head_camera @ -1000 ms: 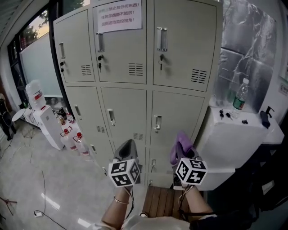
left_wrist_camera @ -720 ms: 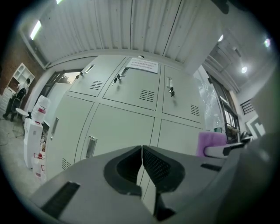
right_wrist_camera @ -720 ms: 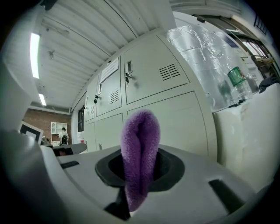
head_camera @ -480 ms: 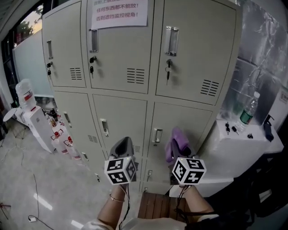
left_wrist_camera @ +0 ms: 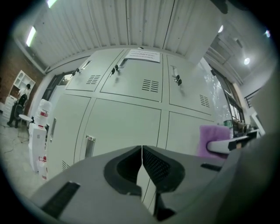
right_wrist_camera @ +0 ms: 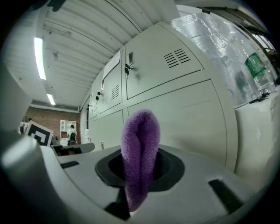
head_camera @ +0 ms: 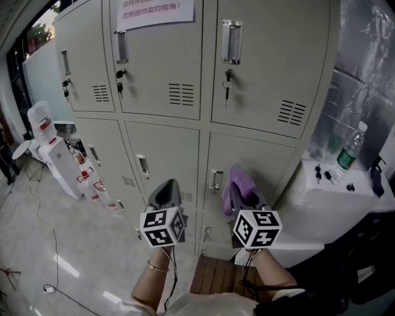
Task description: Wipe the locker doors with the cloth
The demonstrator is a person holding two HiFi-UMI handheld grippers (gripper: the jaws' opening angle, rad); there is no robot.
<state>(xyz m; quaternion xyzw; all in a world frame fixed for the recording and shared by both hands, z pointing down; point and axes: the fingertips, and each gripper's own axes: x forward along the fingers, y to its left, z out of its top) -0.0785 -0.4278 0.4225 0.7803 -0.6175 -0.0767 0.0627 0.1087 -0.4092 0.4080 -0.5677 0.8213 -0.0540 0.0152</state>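
Right gripper (head_camera: 242,199) pinches a folded purple cloth (head_camera: 236,183), lower centre of frame, facing the grey locker doors (head_camera: 271,62); left gripper (head_camera: 165,196) beside it is closed, empty. Upper-left notice (head_camera: 154,11) bears red Chinese print, cropped.

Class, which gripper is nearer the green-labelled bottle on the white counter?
Right. The right gripper, holding the purple cloth, is left of the bottle; the left gripper is even farther left.

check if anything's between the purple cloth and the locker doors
Nothing visible does. The purple cloth is pinched in the right gripper and points at the lower locker door with only open air between. The left gripper, jaws shut and empty, sits off to the side.
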